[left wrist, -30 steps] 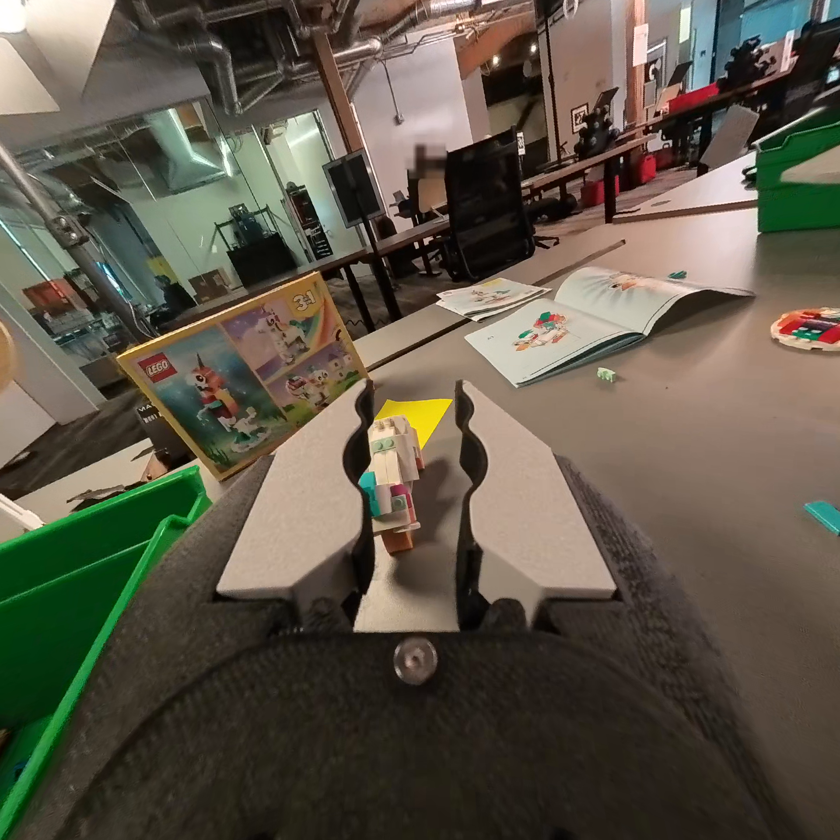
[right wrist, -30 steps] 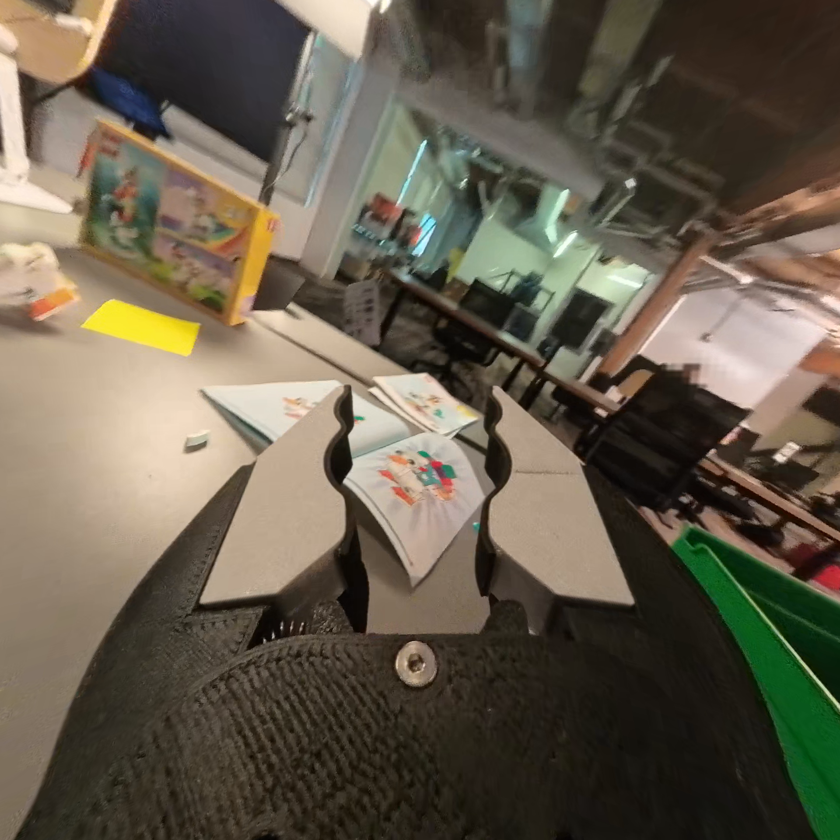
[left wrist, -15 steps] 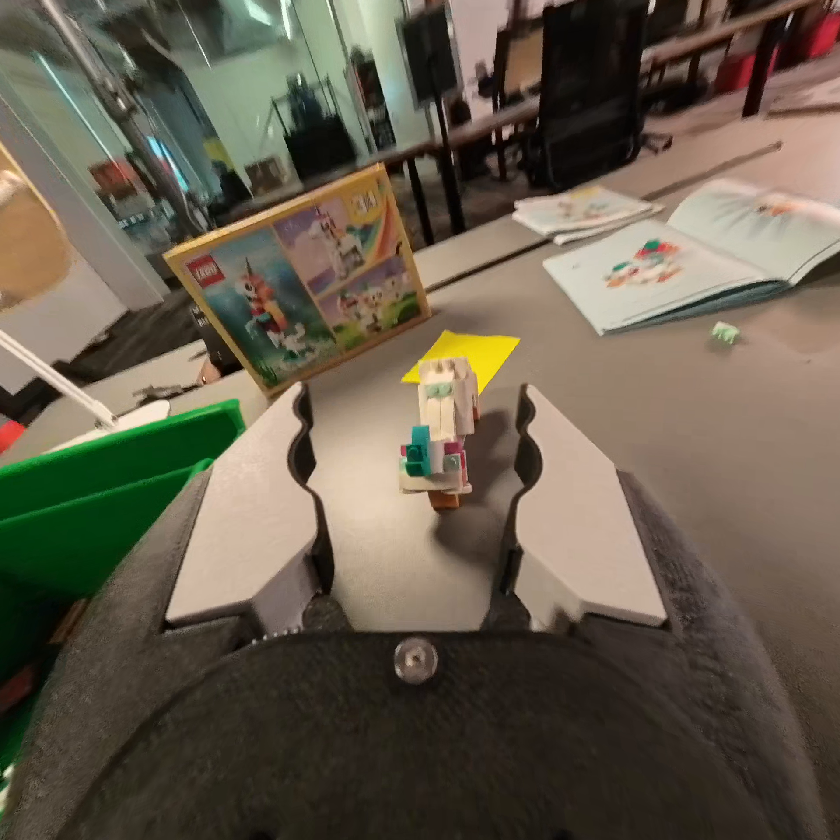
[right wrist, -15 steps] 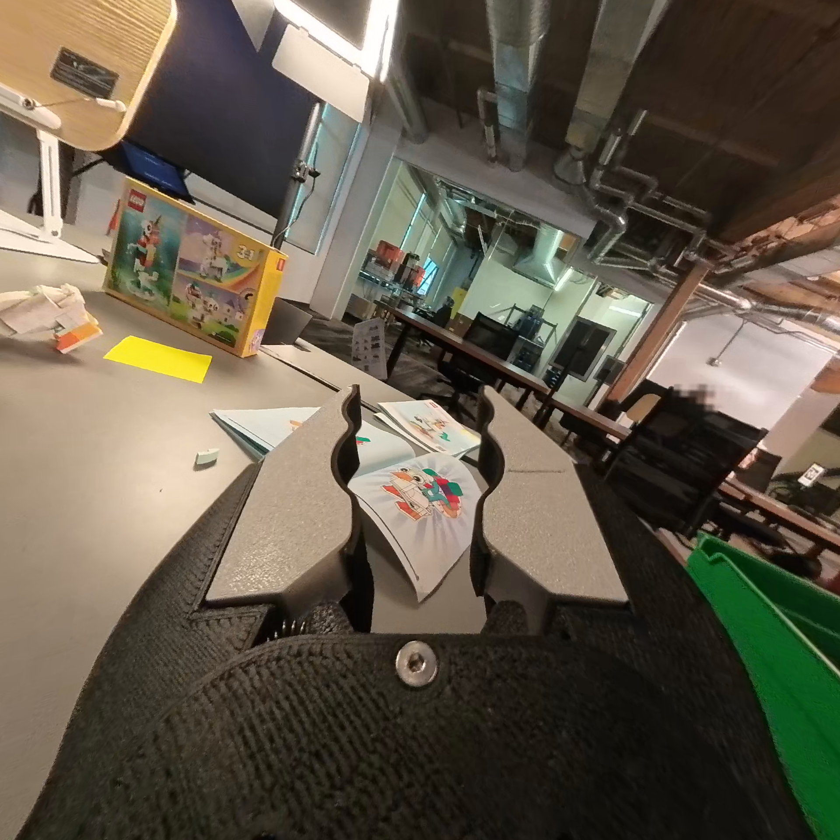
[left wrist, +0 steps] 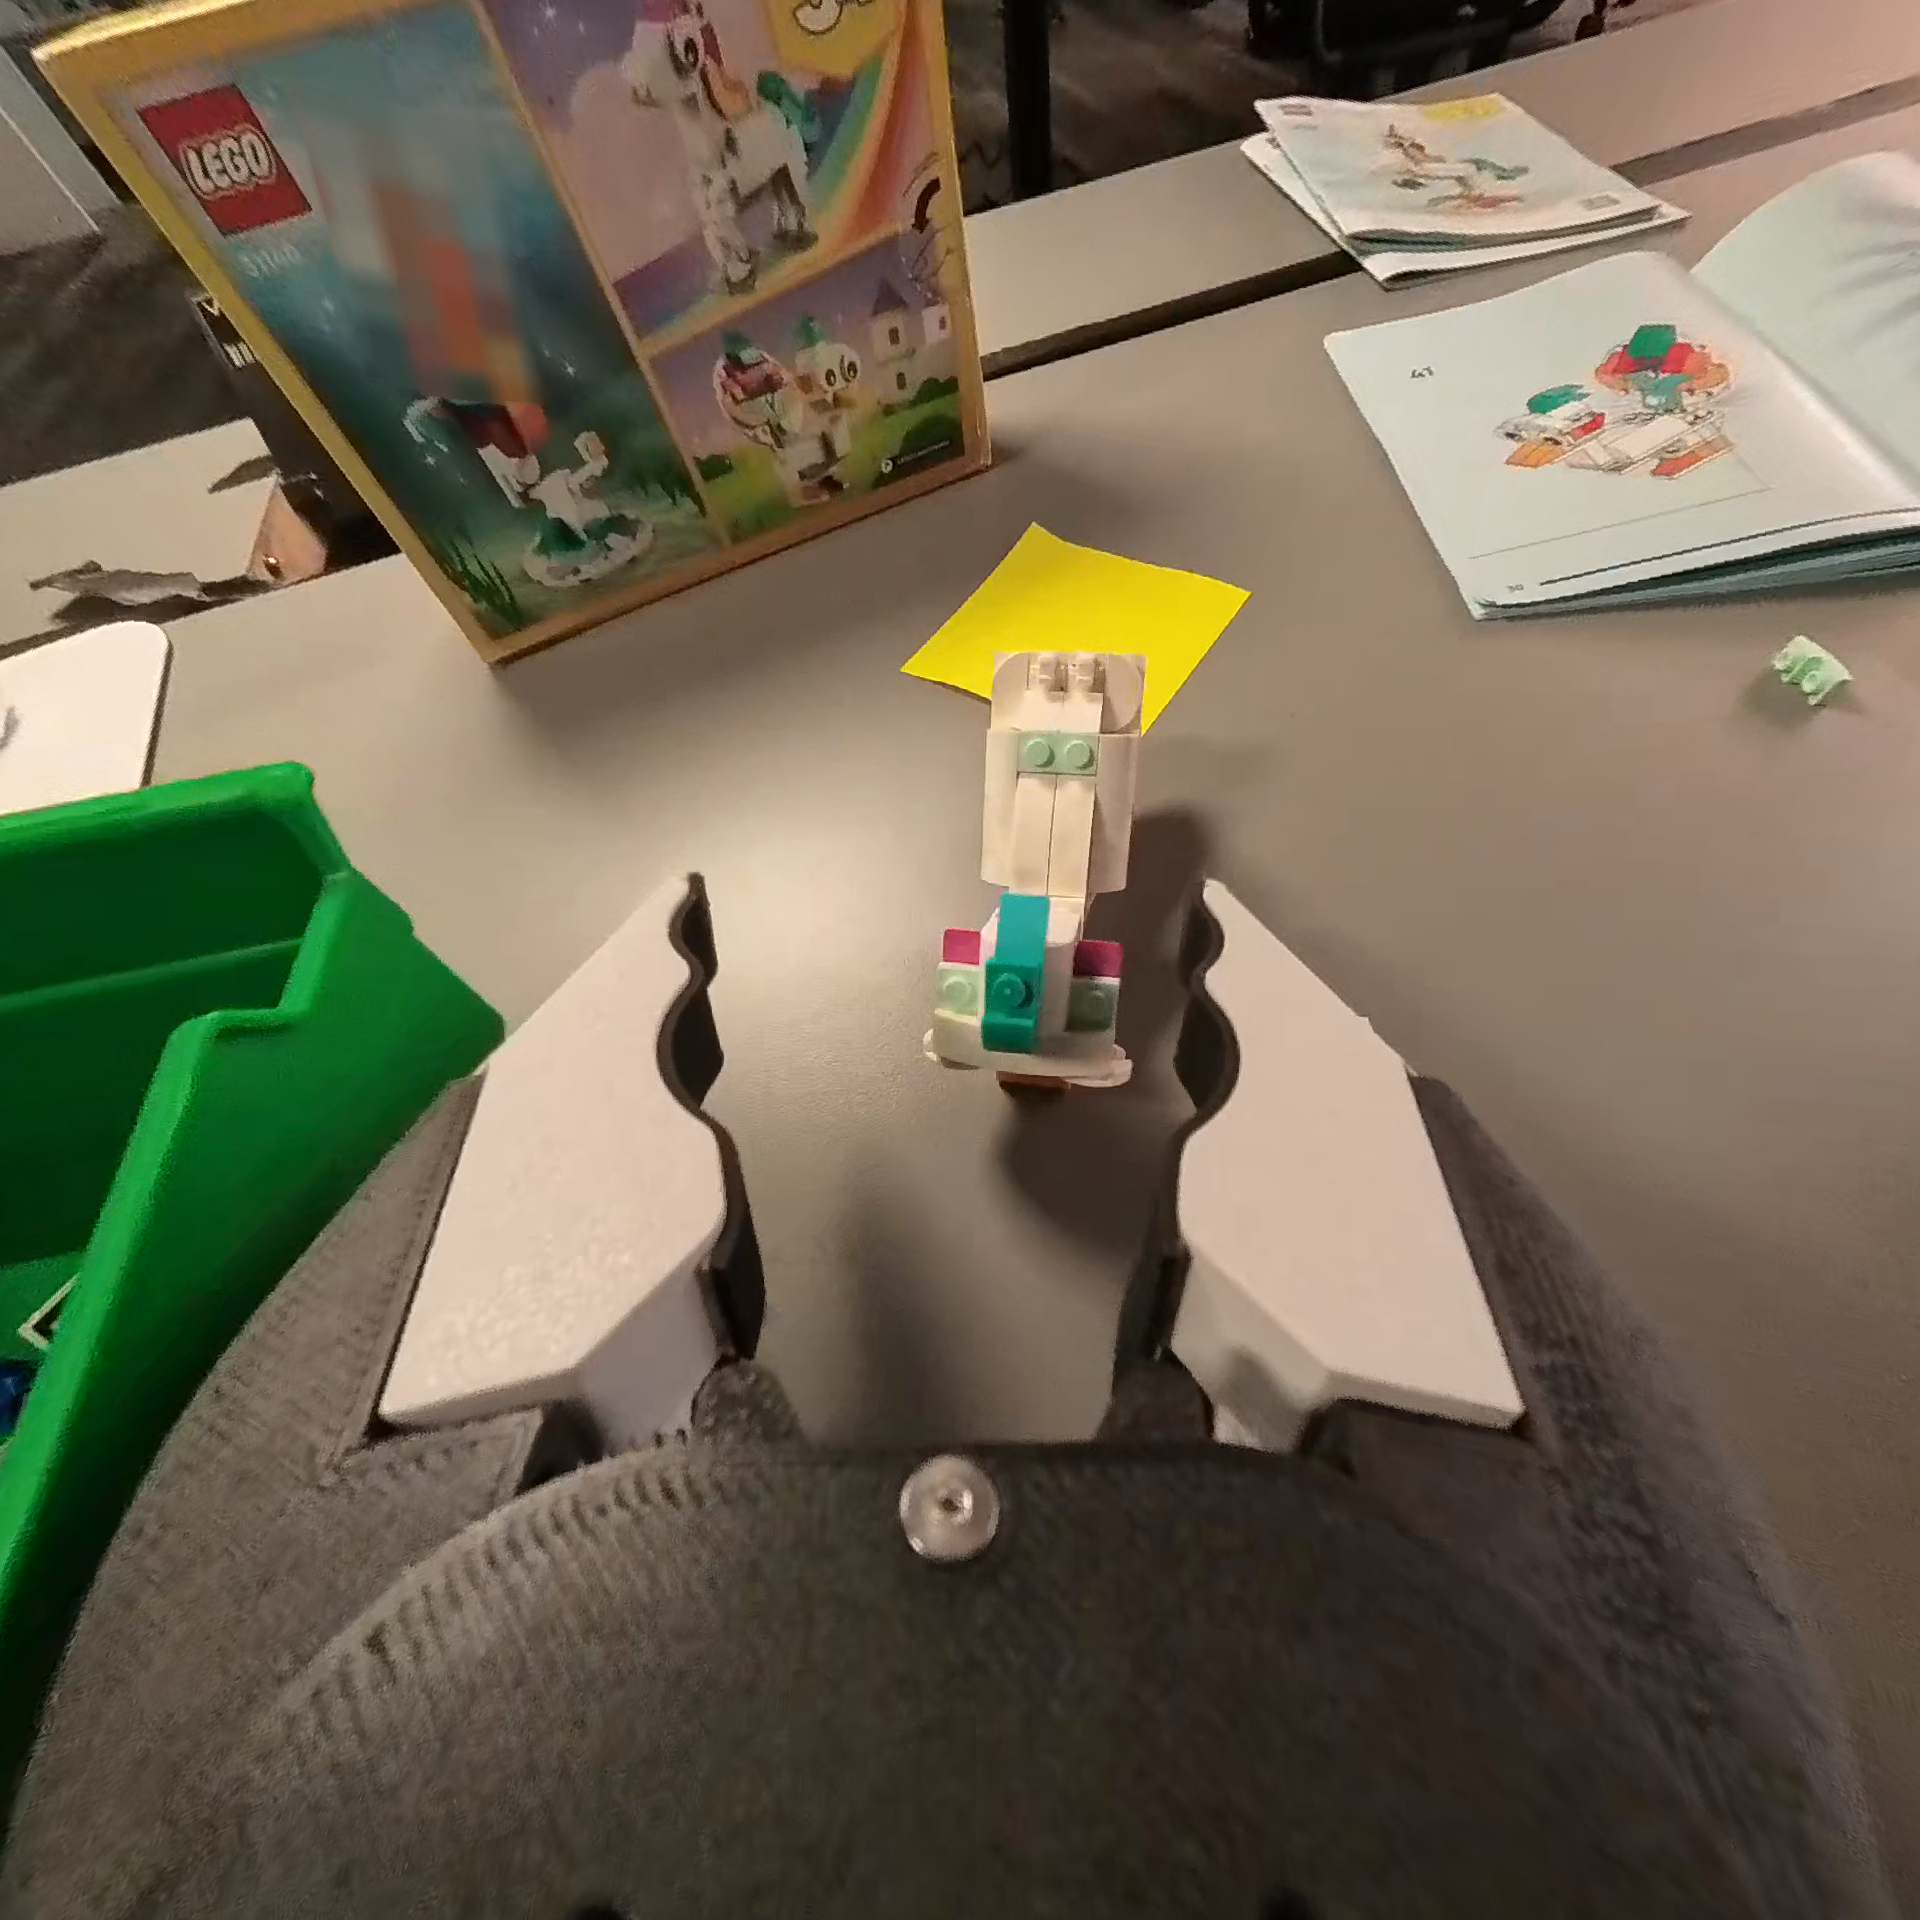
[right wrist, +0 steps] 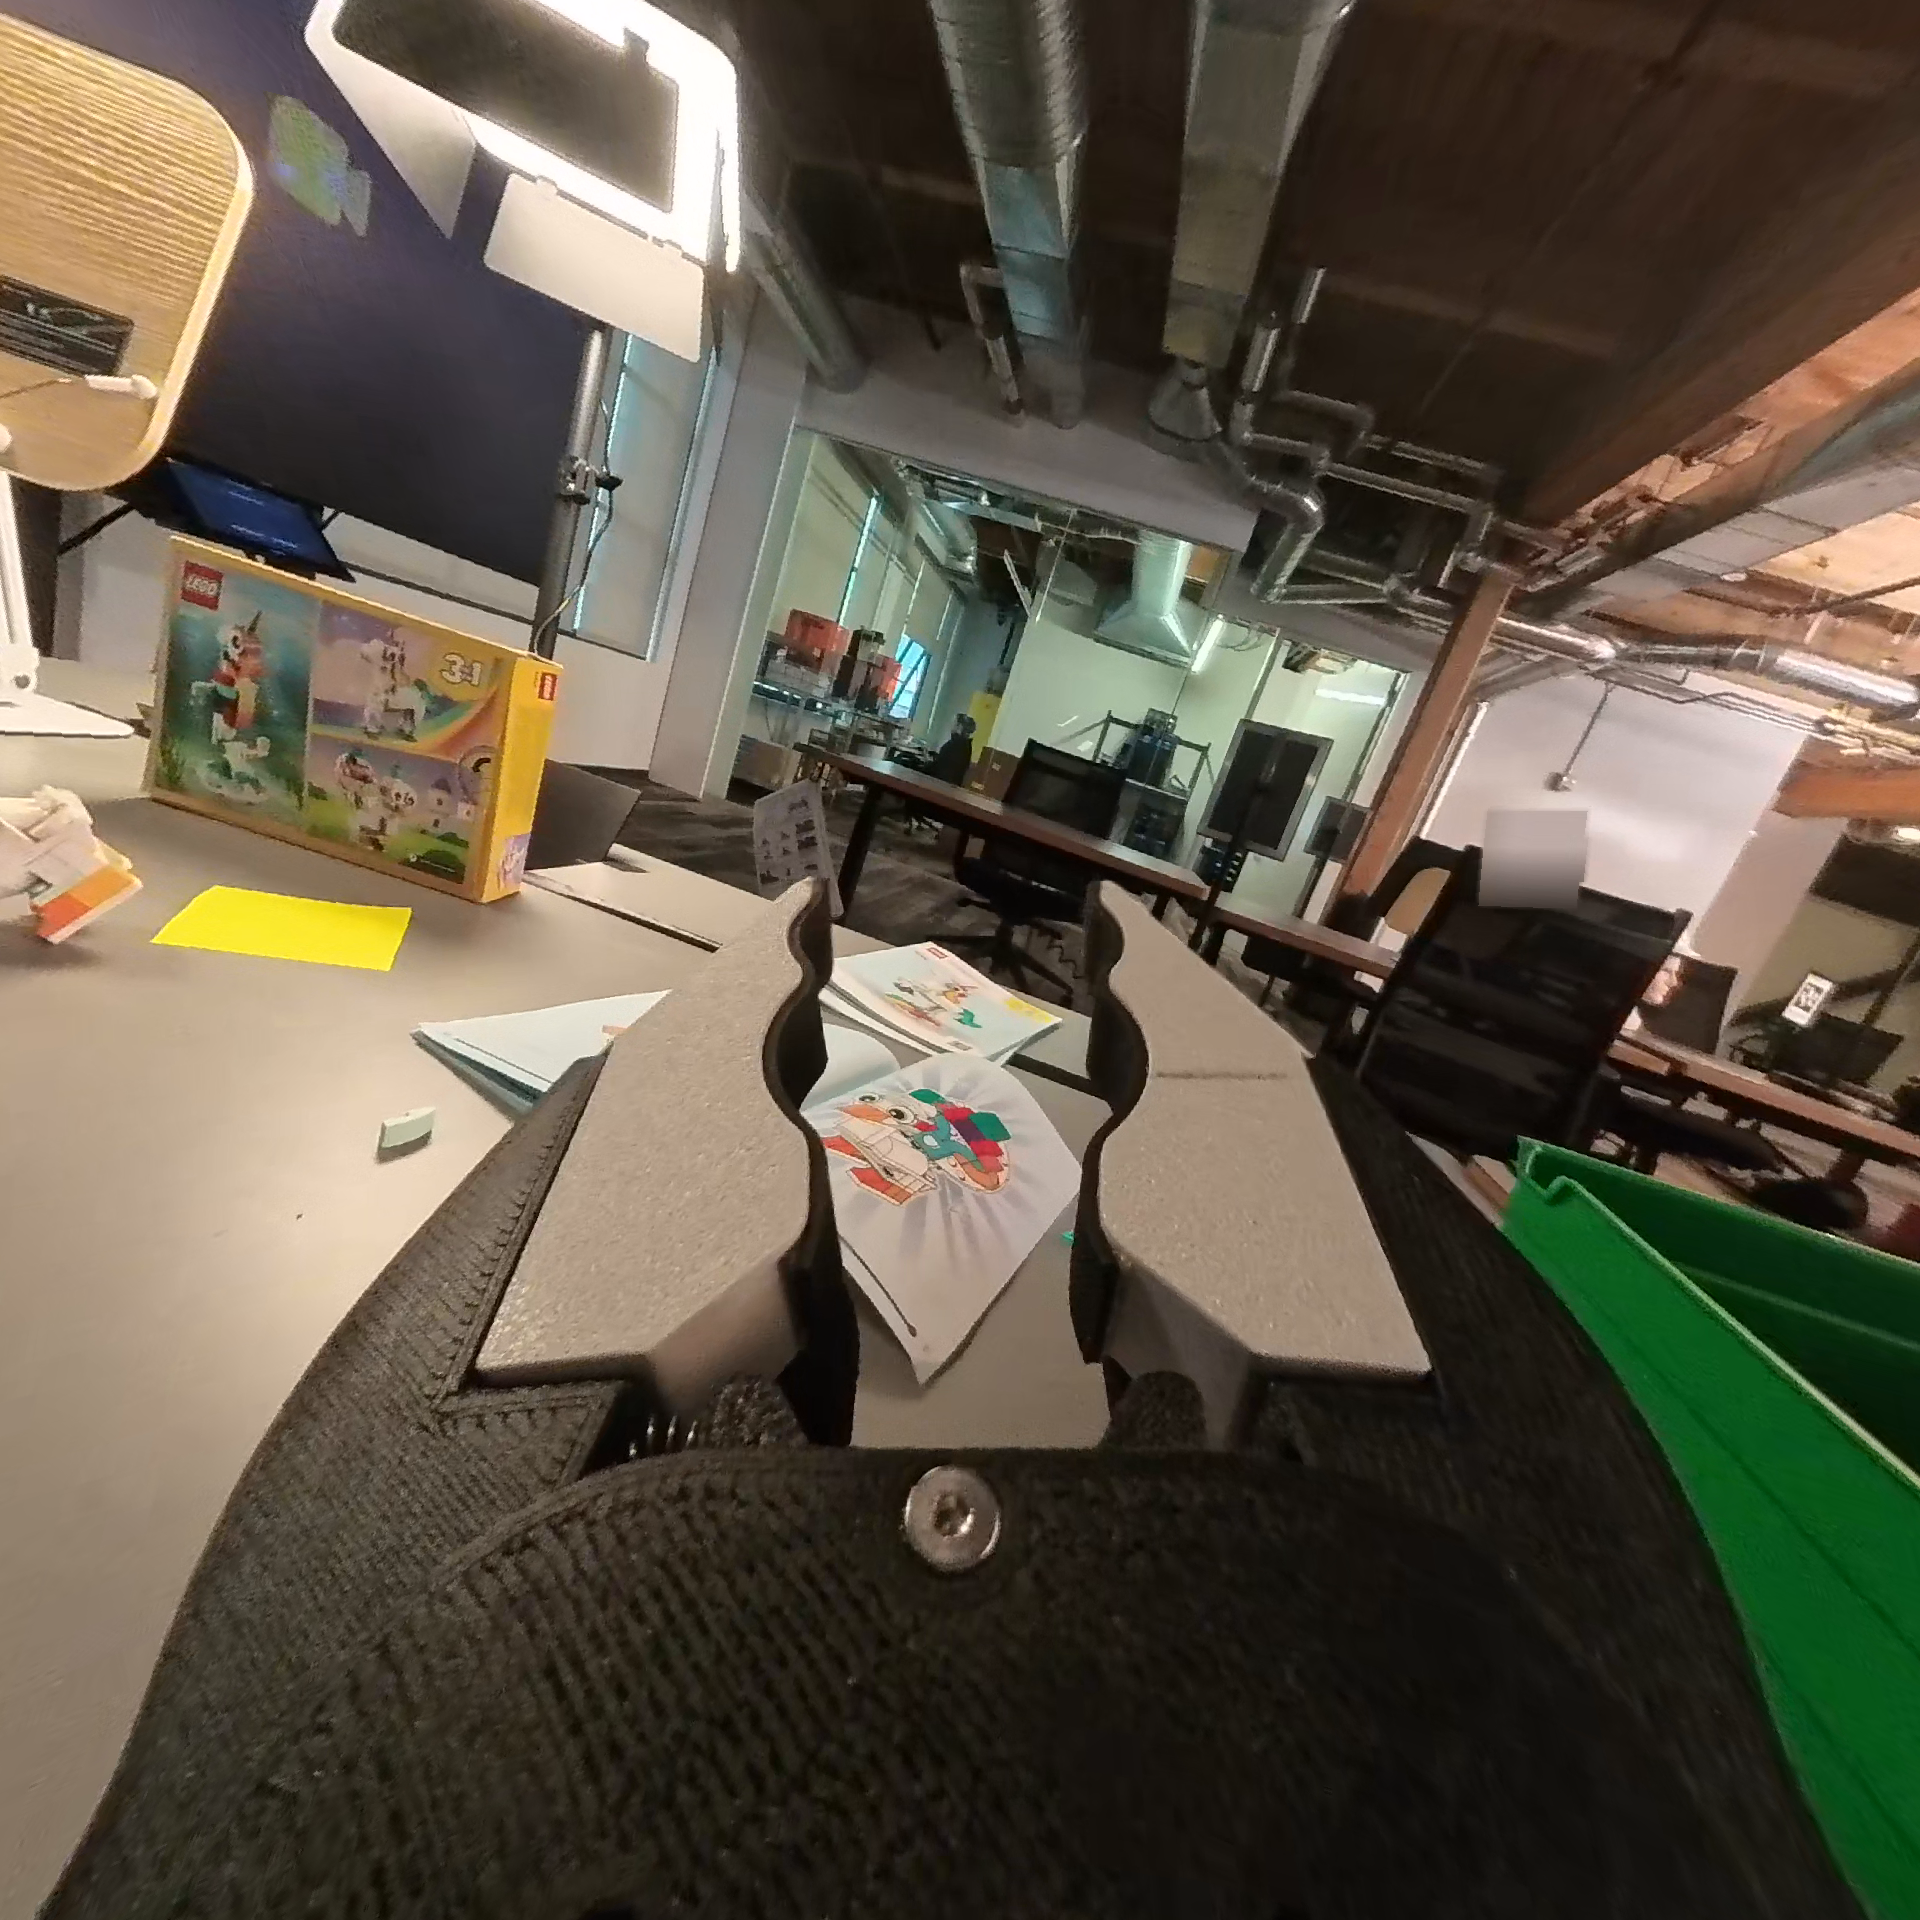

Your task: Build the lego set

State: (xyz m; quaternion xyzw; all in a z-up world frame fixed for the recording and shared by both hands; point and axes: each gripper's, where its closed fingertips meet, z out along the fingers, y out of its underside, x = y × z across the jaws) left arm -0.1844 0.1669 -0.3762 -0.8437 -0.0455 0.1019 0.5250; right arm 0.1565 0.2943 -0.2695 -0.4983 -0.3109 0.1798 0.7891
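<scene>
The left gripper [left wrist: 951, 935] is held spread wide, nothing grasped; the white lego model [left wrist: 1039, 894] is seen standing on the grey table [left wrist: 1455, 935] between its fingertips, apparently untouched, partly over a yellow note [left wrist: 1081, 603]. The right gripper [right wrist: 961, 935] is likewise parted and empty above the open instruction booklet [right wrist: 925, 1153].

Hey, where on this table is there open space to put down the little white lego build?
Bare grey table lies right of the white lego build, bordered by the open booklet and the loose pale green brick. It's crowded left, by the green bin and the set's box.
</scene>
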